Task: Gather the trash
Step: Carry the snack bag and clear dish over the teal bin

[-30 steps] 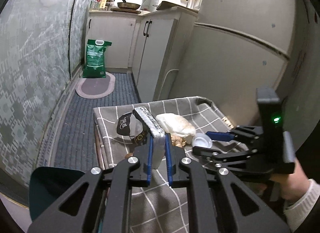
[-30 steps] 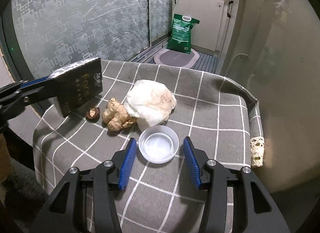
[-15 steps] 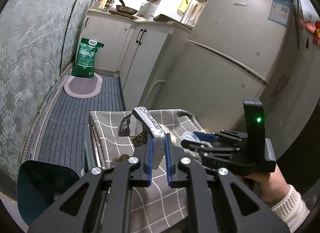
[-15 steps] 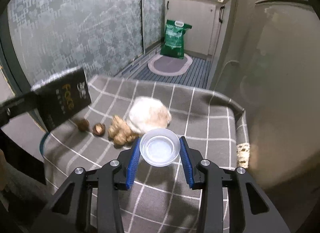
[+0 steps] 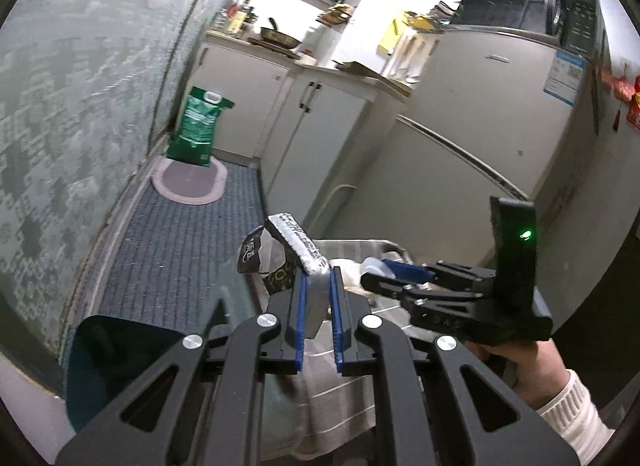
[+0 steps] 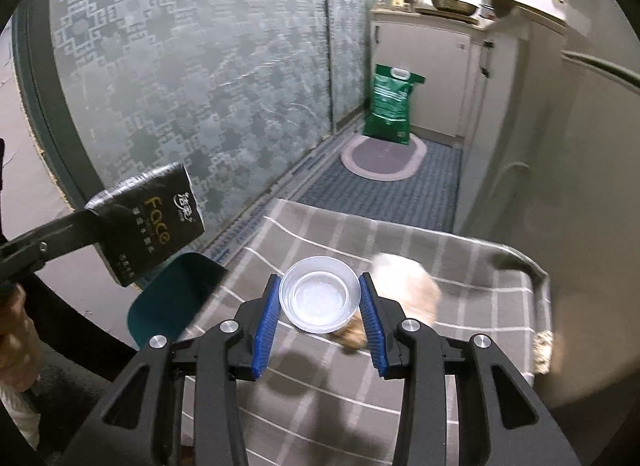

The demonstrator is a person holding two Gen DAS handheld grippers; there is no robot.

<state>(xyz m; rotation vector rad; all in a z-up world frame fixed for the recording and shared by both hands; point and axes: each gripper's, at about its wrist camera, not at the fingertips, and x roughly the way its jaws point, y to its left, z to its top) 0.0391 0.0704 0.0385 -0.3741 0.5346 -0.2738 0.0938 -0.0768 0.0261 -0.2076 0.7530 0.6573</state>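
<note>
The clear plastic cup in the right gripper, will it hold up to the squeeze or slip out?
The cup looks thin and light, so it could flex or crack if squeezed harder. Its round, smooth wall meets the right gripper fingers at narrow contacts only, so it may twist or slip. Being empty, it probably needs little grip.

My left tool (image 5: 317,294) pinches the black tissue pack (image 5: 296,262). My right tool (image 5: 384,272) holds a clear cup (image 5: 370,266) above the desk (image 5: 360,244).

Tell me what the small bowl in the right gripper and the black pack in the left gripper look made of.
Small bowl: seemingly clear thin plastic, since the cloth shows through its glossy wall. Black pack: looks like soft printed plastic film with a silvery crimped end, glossy and creased.
</note>
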